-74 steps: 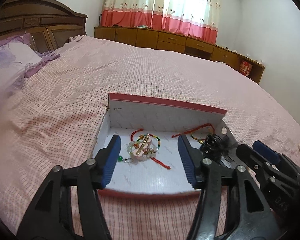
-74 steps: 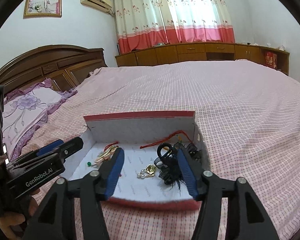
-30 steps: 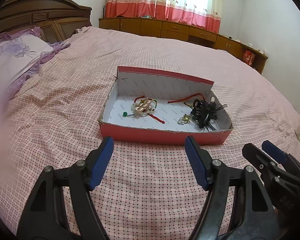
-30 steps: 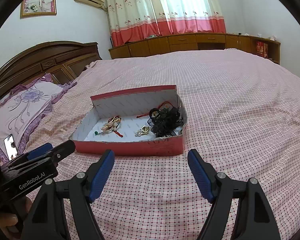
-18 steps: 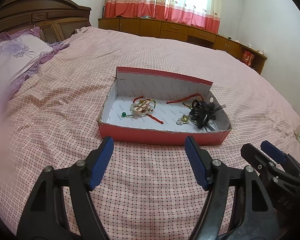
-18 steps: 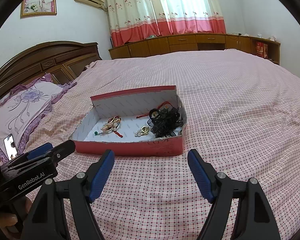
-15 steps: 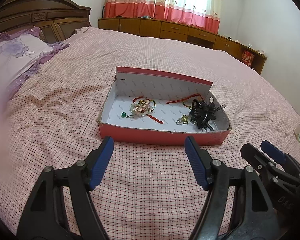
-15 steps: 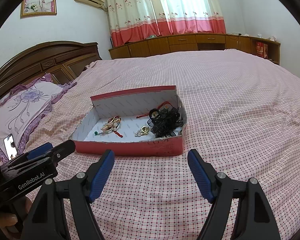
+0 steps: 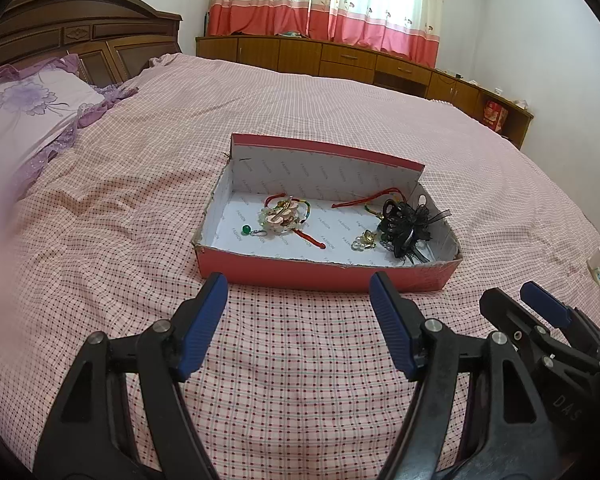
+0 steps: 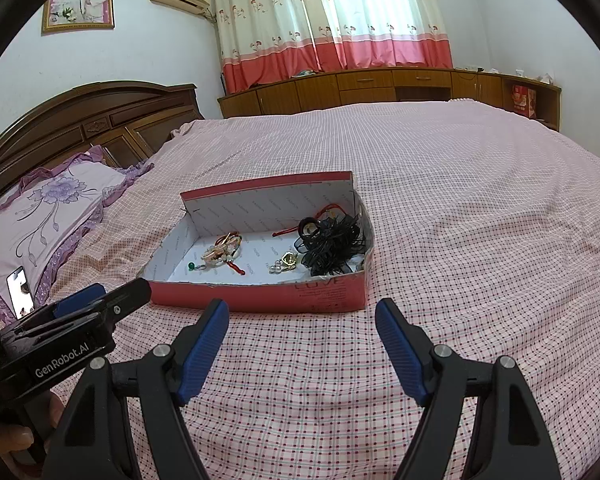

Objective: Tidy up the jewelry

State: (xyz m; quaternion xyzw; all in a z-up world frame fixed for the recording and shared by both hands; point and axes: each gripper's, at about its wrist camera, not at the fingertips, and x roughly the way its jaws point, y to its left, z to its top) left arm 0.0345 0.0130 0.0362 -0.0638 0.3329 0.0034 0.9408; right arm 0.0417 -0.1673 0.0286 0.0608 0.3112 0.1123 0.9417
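Jewelry box ahead of both pairs of spread, empty fingers.

The shallow red cardboard box (image 9: pixel 328 270) lies mid-frame on the pink checked bed (image 9: pixel 100 208), long axis across the frame; left gripper (image 9: pixel 296 312) and right gripper (image 10: pixel 302 338) sit below it, about equally near, touching nothing; jewelry inside.

A wide bed (image 10: pixel 440 184) with pink checked cover fills the frame. At left stands a dark wooden headboard (image 10: pixel 100 120). Behind, low wooden cabinets (image 10: pixel 380 88) run under bright red-and-cream curtains (image 10: pixel 332 12). Walls are white.
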